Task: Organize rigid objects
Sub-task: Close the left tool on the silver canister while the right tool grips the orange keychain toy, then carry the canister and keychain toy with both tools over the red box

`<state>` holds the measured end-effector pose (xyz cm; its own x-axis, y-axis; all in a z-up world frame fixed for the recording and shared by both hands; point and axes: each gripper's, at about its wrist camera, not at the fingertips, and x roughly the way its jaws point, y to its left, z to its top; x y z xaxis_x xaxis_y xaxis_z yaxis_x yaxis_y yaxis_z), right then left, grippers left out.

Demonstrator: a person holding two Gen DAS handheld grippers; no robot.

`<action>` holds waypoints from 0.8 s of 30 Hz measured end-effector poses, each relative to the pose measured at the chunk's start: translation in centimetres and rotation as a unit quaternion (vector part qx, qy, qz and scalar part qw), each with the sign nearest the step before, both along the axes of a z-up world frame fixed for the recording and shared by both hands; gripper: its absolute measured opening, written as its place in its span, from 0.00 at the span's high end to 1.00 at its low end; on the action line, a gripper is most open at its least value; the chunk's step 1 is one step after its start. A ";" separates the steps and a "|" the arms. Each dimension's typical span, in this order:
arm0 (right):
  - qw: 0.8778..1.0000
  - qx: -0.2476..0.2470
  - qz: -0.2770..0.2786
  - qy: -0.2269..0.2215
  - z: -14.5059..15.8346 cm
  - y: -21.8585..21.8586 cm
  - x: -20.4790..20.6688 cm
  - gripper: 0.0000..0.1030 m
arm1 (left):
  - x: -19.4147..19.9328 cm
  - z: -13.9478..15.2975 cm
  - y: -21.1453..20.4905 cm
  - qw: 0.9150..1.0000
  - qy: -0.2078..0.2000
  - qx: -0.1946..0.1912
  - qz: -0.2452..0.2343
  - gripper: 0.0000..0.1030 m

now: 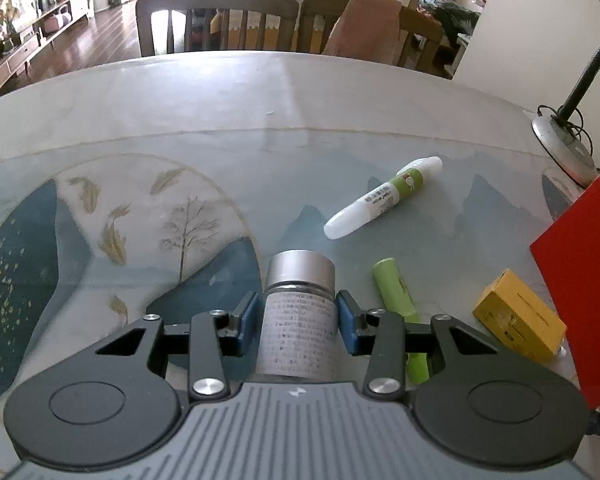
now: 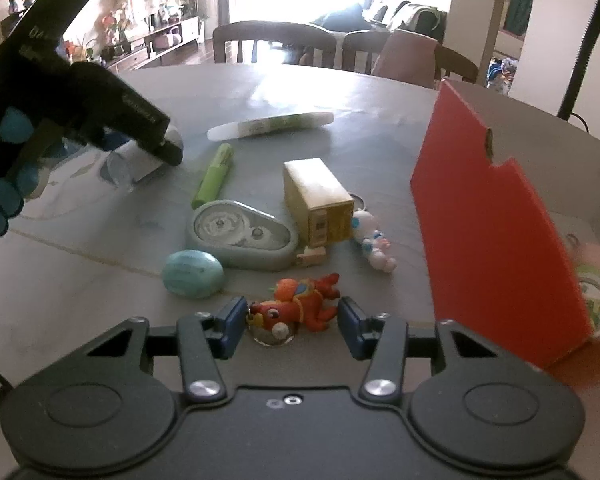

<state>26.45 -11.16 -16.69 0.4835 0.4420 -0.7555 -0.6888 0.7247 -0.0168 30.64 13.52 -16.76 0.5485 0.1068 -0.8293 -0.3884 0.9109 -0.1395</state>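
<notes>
Left hand-held gripper [image 1: 297, 318]: blue pads closed against both sides of a small jar [image 1: 298, 316] with a silver cap, which lies on the tabletop [image 1: 220, 120].
Right hand-held gripper [image 2: 292, 322]: partly open around a red toy animal [image 2: 300, 306]; the pads stand just beside it, whether they touch I cannot tell.
Green marker [image 1: 400, 308]: at 3 o'clock of the jar, lying flat.
White tube [image 1: 384, 198]: at 1 o'clock of the jar.
Yellow box [image 2: 318, 202]: at 12 o'clock of the toy, tape dispenser [image 2: 242, 236] beside it.
Red board [image 2: 496, 220]: upright at 3 o'clock.

Home dining room, wooden chairs [image 1: 216, 16] at table [image 1: 220, 92], sideboard [image 1: 24, 44] with ornaments
</notes>
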 end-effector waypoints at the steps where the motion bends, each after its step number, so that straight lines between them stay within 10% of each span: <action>1: 1.000 0.001 -0.003 -0.001 0.2 -0.1 -0.1 0.53 | -0.3 0.1 0.1 1.000 -0.002 -0.004 0.000 0.60; 24: 0.997 0.066 -0.037 -0.004 9.2 -3.7 -3.3 0.53 | -6.1 6.4 -2.3 0.997 -0.027 -0.027 -0.069 0.60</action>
<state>23.12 -14.89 -7.53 0.5238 0.5005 -0.6893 -0.6342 0.7694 0.0767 24.53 11.26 -10.35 0.5984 -0.0165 -0.8010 -0.2500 0.9460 -0.2062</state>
